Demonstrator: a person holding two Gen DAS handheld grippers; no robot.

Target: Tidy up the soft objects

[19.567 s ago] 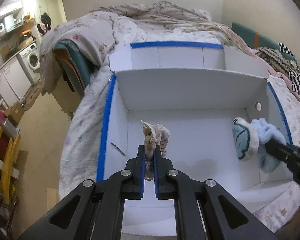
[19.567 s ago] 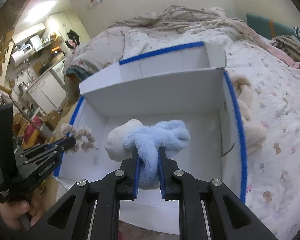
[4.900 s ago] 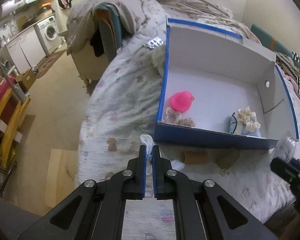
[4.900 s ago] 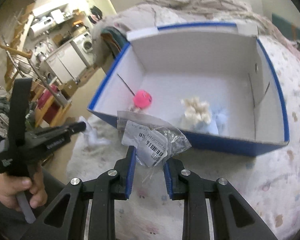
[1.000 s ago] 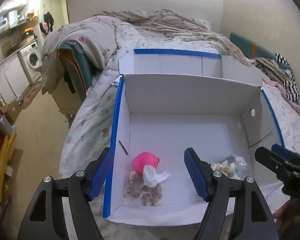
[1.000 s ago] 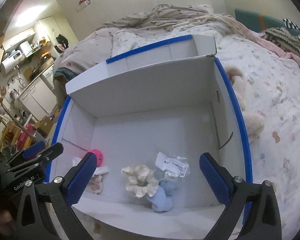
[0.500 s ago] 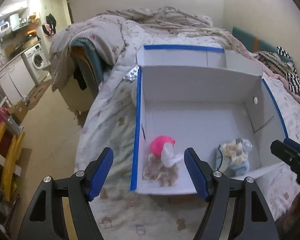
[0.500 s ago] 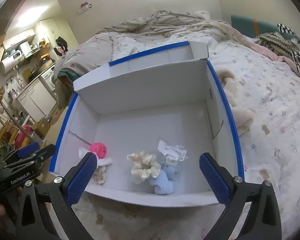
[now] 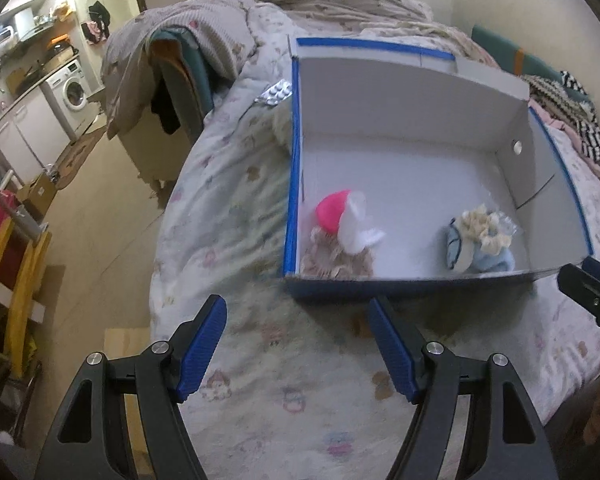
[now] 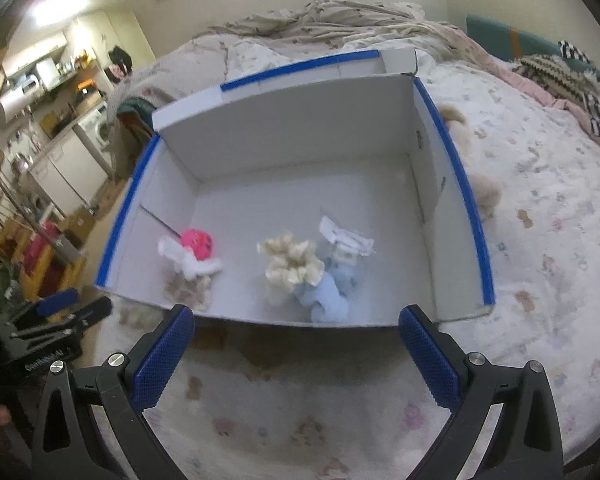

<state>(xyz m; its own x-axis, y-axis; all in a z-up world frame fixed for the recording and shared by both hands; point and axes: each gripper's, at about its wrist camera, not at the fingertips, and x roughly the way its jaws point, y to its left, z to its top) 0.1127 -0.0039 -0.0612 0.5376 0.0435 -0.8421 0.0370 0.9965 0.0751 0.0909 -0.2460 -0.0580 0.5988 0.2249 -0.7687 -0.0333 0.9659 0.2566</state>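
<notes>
A white box with blue edges (image 9: 412,92) (image 10: 300,120) sits on the bed. Inside at its left lie a pink ball (image 9: 329,211) (image 10: 198,242), a white cloth scrap (image 9: 356,232) (image 10: 188,261) and a beige scrunchie (image 9: 336,260) (image 10: 188,286). At its right lie a cream scrunchie (image 9: 482,227) (image 10: 292,262), a light blue fluffy sock (image 9: 476,254) (image 10: 326,296) and a clear packet with a label (image 10: 344,240). My left gripper (image 9: 296,340) is open and empty over the bedsheet before the box. My right gripper (image 10: 296,344) is open and empty there too.
The patterned bedsheet (image 9: 228,208) (image 10: 540,208) surrounds the box. A pill blister pack (image 9: 274,92) lies left of the box. A cream plush toy (image 10: 480,184) lies right of it. Rumpled blankets (image 10: 340,20) fill the far bed. The floor and a washing machine (image 9: 74,92) are at left.
Both grippers have pulled back out of the box toward the bed's near edge, staying open. The white cloth scrap and the packet stay in the box.
</notes>
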